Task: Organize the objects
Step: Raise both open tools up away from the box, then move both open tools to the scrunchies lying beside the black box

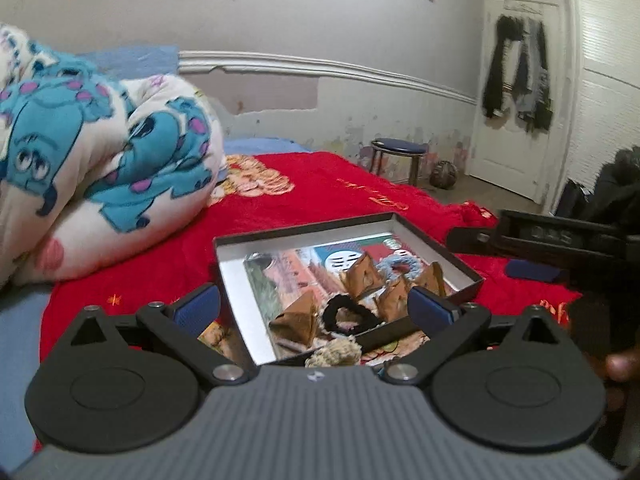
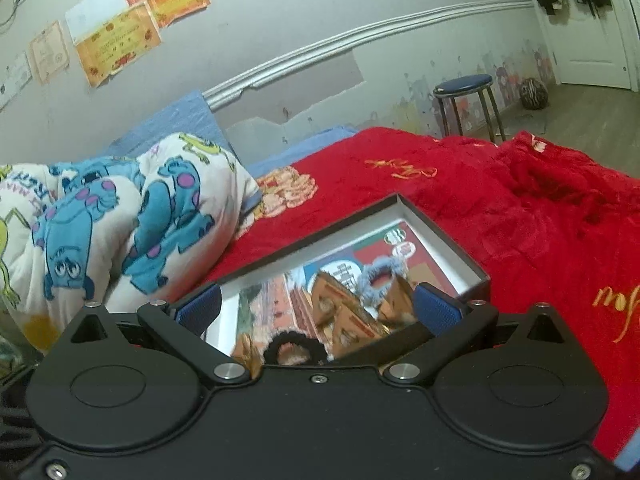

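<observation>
A shallow dark box (image 1: pixel 304 233) with a white inside lies on the red blanket (image 1: pixel 320 192). It holds several brown paper pyramids (image 1: pixel 298 318), a black scrunchie (image 1: pixel 348 314) and a light blue scrunchie (image 1: pixel 400 266). A beige scrunchie (image 1: pixel 334 354) lies on the blanket just outside the box's near edge. My left gripper (image 1: pixel 316 306) is open and empty above the box's near part. My right gripper (image 2: pixel 318 306) is open and empty over the same box (image 2: pixel 440 232); it also shows in the left wrist view (image 1: pixel 532 256), to the right of the box.
A rolled monster-print quilt (image 1: pixel 100 160) lies at the left of the bed. A blue stool (image 1: pixel 398 156) and a ball (image 1: pixel 444 174) stand on the floor by the wall. A white door (image 1: pixel 516 92) with dark clothes hung on it is at the right.
</observation>
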A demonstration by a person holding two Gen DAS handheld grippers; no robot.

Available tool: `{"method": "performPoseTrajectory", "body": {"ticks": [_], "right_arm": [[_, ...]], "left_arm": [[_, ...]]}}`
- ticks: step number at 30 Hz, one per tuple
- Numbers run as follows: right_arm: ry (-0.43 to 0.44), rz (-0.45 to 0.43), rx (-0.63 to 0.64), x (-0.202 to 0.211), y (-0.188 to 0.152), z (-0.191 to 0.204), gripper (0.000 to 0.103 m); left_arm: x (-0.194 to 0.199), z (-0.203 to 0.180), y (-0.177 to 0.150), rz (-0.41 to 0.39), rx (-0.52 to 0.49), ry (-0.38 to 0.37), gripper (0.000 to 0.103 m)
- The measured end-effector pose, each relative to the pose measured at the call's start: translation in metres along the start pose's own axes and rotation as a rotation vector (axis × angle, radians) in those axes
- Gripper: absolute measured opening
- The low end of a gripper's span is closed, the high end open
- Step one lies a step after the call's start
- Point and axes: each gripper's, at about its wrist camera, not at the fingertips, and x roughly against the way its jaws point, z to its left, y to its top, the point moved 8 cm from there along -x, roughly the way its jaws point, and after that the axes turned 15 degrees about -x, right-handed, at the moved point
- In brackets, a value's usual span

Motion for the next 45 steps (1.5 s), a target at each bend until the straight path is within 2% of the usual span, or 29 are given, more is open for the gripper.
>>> {"method": "performPoseTrajectory", "body": {"ticks": [4, 10, 17, 19, 25, 31, 45], "right_arm": [[-0.02, -0.003, 0.029, 0.008, -0.007, -0.01, 0.098], [-0.069, 0.025, 0.056, 0.014, -0.02, -0.021, 0.098], [-0.092, 0.086, 0.044, 0.0, -0.025, -0.03, 0.095], [-0.114, 0.108, 0.025, -0.006, -0.025, -0.037, 0.092], [-0.144, 0.16, -0.024, -0.017, -0.029, -0.053, 0.088], [-0.144, 0.188, -0.044, -0.023, -0.032, -0.055, 0.083], [-0.129, 0.239, -0.09, -0.029, -0.036, -0.056, 0.083]], "left_arm": [[-0.002, 0.006, -0.007, 0.028, 0.013, 0.018, 0.103], [-0.005, 0.01, -0.015, 0.075, 0.046, 0.068, 0.103], [-0.01, -0.004, -0.013, 0.076, 0.048, 0.044, 0.103], [-0.014, -0.009, -0.014, 0.079, 0.047, 0.025, 0.103], [-0.023, -0.014, -0.023, 0.123, 0.058, -0.008, 0.103], [-0.036, -0.013, -0.031, 0.191, 0.023, 0.049, 0.103], [-0.041, -0.023, -0.031, 0.166, 0.011, -0.003, 0.101]]}}
